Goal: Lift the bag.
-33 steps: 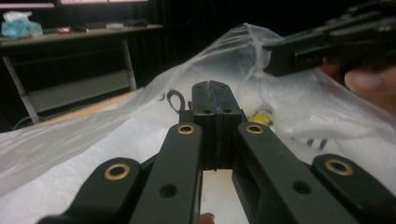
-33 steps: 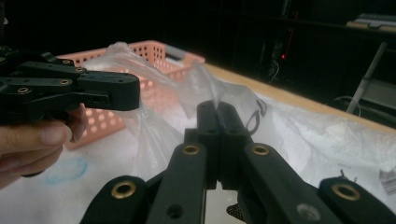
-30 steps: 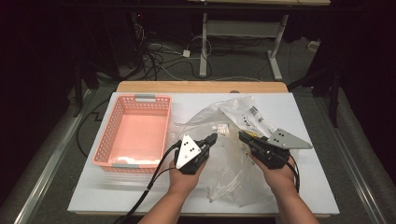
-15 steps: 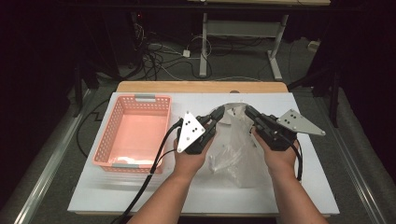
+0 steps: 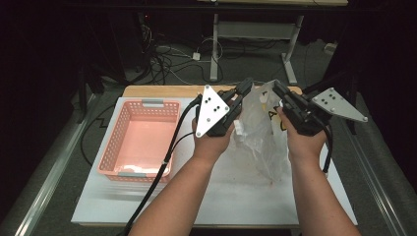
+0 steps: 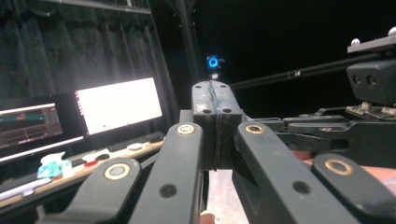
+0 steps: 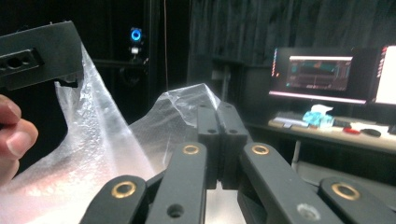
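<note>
While both grippers, left (image 5: 244,87) and right (image 5: 275,88), pinch a crinkly clear bag (image 5: 260,132) aloft, the pink lattice basket (image 5: 118,157) sits empty.

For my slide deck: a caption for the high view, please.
Left gripper and right gripper hold a clear plastic bag above the table.

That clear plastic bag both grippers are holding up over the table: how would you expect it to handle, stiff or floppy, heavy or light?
Probably very floppy: the clear plastic bag hangs crumpled and sagging between the left gripper and right gripper. Likely light, since thin see-through film hangs from two pinched corners. It may be slippery, so a pinched corner could slide out if tugged.
</note>
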A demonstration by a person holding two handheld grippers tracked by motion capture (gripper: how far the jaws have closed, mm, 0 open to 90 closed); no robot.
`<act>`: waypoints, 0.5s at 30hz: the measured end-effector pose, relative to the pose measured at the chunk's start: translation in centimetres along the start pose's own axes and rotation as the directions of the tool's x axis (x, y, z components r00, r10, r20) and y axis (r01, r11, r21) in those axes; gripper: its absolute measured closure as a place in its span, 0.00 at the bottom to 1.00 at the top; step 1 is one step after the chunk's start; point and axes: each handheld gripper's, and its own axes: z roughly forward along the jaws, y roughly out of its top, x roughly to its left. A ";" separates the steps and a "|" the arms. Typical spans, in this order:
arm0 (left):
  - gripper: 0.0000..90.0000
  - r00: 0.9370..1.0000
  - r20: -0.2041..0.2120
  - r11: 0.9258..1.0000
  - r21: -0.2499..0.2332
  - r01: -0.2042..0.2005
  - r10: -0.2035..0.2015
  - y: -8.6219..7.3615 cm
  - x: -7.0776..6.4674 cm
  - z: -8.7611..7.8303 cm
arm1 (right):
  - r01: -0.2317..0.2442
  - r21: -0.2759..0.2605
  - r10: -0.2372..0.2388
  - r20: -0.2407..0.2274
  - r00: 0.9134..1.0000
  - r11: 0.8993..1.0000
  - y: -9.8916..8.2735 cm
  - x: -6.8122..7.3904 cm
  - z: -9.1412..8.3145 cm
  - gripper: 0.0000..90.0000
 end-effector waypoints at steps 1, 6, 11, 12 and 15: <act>0.99 1.000 0.001 1.000 -0.007 -0.007 0.007 0.2 0.0 0.1 | 0.001 -0.005 -0.001 0.004 1.000 1.000 0.3 -0.1 -0.1 1.00; 0.99 1.000 -0.003 1.000 0.018 -0.010 0.010 0.1 0.4 0.5 | 0.009 0.010 -0.009 0.010 1.000 1.000 -0.1 -0.4 -0.2 1.00; 0.99 0.999 -0.034 0.991 0.133 0.009 -0.005 -2.7 1.7 1.8 | -0.005 0.091 0.003 0.025 1.000 0.996 -2.9 -1.0 0.6 1.00; 0.99 0.999 -0.041 0.987 0.159 0.016 -0.010 -3.3 2.0 2.0 | -0.009 0.109 0.006 0.031 0.999 0.994 -3.6 -1.2 0.8 1.00; 0.99 0.997 -0.066 0.976 0.213 0.044 -0.031 -5.0 2.9 2.1 | -0.026 0.163 0.015 0.062 0.998 0.986 -5.3 -1.9 1.2 1.00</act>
